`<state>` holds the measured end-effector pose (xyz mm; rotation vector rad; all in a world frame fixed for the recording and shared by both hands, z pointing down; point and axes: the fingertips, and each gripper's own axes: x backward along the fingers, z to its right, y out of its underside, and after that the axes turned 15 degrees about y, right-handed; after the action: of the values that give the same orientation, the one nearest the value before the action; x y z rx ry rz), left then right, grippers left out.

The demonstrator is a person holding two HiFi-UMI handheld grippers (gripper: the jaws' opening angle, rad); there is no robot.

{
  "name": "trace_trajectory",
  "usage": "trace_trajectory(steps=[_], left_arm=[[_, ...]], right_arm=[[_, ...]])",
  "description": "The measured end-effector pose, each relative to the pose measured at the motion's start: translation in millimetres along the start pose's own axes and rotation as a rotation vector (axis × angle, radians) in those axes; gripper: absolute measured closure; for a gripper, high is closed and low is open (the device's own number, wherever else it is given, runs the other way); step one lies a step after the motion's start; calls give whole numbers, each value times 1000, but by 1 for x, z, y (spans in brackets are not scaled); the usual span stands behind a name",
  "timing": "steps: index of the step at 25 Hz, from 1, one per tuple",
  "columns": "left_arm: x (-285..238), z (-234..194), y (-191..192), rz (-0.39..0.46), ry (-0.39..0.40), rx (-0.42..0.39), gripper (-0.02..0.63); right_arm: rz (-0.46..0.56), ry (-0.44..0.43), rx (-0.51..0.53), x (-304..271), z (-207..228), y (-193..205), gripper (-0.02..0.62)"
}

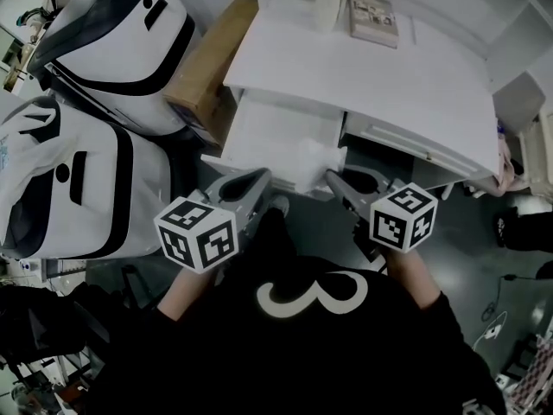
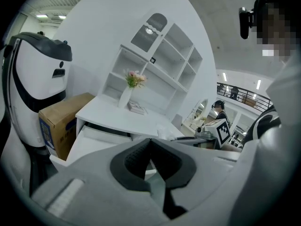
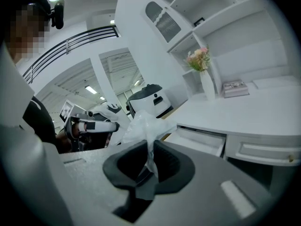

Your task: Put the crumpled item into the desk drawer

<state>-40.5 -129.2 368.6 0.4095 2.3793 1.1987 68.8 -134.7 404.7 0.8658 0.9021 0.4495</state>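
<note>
Crumpled item (image 1: 315, 156), a white wad, sits pinched in the right gripper's (image 3: 149, 149) nearly closed jaws at the open drawer's (image 1: 259, 137) front right corner. The drawer's middle lies just ahead and left. The left gripper (image 2: 150, 147) is closed and empty.

A: Head cam: on the person's head, steeply down. Counter (image 1: 371, 76) top of frame, open drawer (image 1: 276, 132) mid, left tool (image 1: 257, 178) and right tool (image 1: 333, 178) close below.
B: Tool cams?
A: Each rides its tool, low, near the counter's front edge, looking forward along it, angled upward. Left one catches the right tool; right one catches the left.
B: Overlap?
A: All three see counter, drawer, vase (image 1: 328, 7).
</note>
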Motion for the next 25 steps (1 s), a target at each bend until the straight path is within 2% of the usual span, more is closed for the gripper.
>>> trace_trajectory(steps=[5, 14, 25], left_arm=[[-17, -39, -11, -8, -15, 36, 595], [-45, -121, -21, -82, -42, 92, 595], [-65, -196, -14, -137, -48, 178, 595]], right_arm=[[-32, 37, 5, -32, 19, -8, 552], [-97, 76, 8, -109, 52, -23, 552], [-232, 107, 95, -197, 78, -4, 551]])
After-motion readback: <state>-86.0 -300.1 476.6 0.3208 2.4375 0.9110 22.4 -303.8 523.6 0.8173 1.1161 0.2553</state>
